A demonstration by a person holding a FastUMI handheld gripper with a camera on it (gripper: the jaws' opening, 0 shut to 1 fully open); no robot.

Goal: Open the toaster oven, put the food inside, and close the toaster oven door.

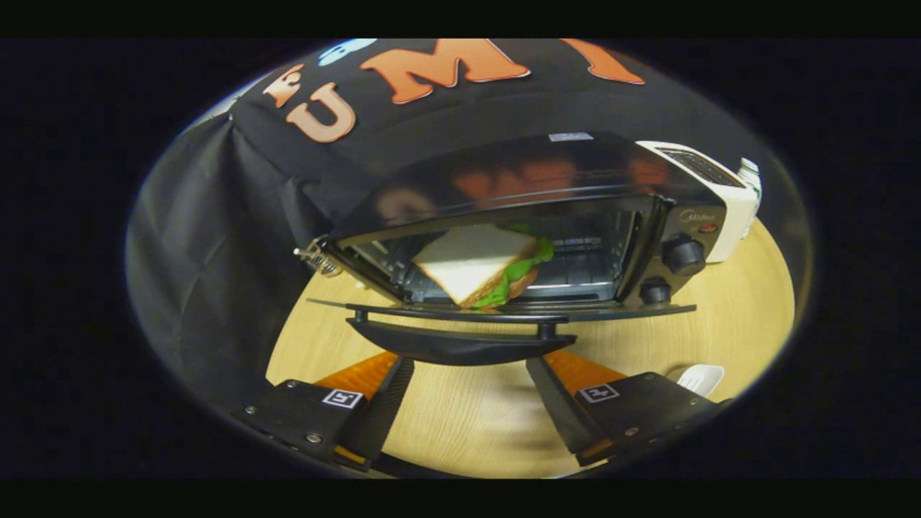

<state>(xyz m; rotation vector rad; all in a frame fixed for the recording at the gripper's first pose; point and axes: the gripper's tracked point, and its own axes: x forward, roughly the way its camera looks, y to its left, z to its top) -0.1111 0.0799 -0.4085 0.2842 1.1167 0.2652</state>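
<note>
Toaster oven [518, 216] sat tilted across the wooden desk [460, 424], hard against the black cloth wall, its door [504, 311] dropped flat toward me and its two knobs [682, 254] stacked on the panel at the right end. A white toaster [723, 194] stood just beyond that end. The sandwich [478, 265], white bread with green lettuce showing at its edge, lay inside the cavity on the rack, leaning toward the opening, so I judged the loading done and the closing the only step left.

My jaws [468, 392] stood wide apart and empty, both fingers just below the door's long black handle [460, 344] and not clearly touching it. To close well, I reckoned I should come up under the middle of that handle, not one end, so the door would swing evenly on its hinges without twisting. A steady lift and push along the arc seemed better than a shove, since the oven looked light enough to slide back on the smooth desk. I also meant to watch the sandwich corner nearest the opening, as the door could catch it. A small white utensil [701, 378] lay on the desk beside my right finger, clear of the path.
</note>
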